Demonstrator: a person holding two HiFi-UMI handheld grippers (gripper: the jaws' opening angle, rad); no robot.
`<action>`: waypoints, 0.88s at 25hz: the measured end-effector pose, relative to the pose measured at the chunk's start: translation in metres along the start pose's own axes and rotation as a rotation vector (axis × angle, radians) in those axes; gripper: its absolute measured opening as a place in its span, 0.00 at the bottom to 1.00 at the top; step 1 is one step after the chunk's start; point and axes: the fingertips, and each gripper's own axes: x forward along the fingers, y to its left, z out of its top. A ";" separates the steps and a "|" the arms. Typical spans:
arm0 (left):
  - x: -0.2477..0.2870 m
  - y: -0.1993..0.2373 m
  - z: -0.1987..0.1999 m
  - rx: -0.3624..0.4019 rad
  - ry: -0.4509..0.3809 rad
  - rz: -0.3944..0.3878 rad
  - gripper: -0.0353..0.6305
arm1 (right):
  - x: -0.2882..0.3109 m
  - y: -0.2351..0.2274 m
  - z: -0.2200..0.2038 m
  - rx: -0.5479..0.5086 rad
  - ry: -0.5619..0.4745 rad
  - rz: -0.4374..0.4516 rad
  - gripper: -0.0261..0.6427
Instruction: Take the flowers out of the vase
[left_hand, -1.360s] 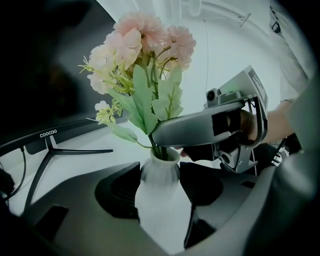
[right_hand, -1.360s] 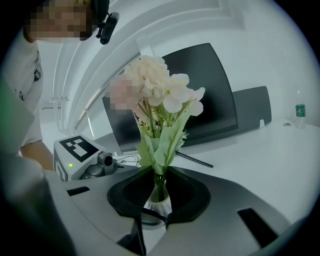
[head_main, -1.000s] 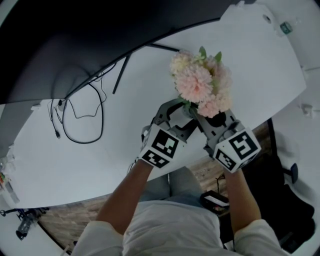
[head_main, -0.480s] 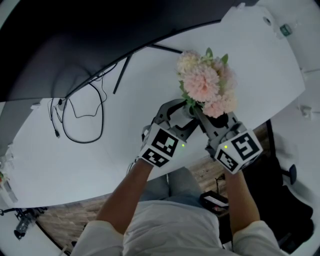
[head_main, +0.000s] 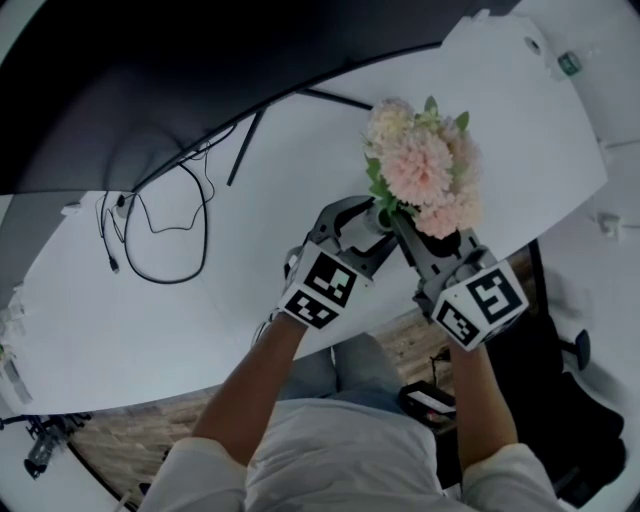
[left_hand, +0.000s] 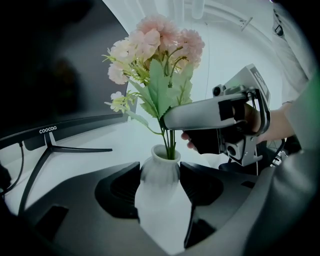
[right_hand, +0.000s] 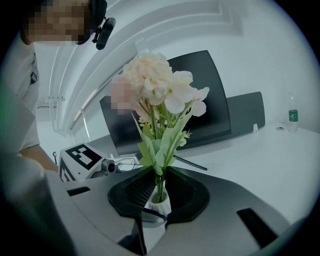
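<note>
Left gripper view, closest stuff first: left gripper (left_hand: 160, 190) jaws clamped on belly of white vase (left_hand: 159, 170), vase upright, near front edge of white table (head_main: 200, 320). Green stems (left_hand: 170, 142) run down into vase mouth, so flowers not out yet. Right gripper (right_hand: 159, 192) jaws pinched tight on those stems just above vase rim. Pink-cream flowers (head_main: 425, 170) bunched on top, leaves under them. Further back: dark monitor (right_hand: 200, 95) on thin stand, loose black cable (head_main: 165, 286) on table, small bottle (right_hand: 293, 120) at far corner.
</note>
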 end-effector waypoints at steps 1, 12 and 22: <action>0.000 0.001 -0.001 -0.008 -0.002 -0.002 0.43 | 0.000 0.001 0.000 0.002 -0.003 -0.002 0.16; 0.001 -0.003 0.001 -0.011 -0.004 -0.002 0.43 | -0.018 -0.002 0.014 0.014 -0.042 -0.026 0.16; 0.001 -0.002 -0.001 -0.010 0.004 -0.002 0.43 | -0.027 -0.004 0.020 0.025 -0.064 -0.039 0.16</action>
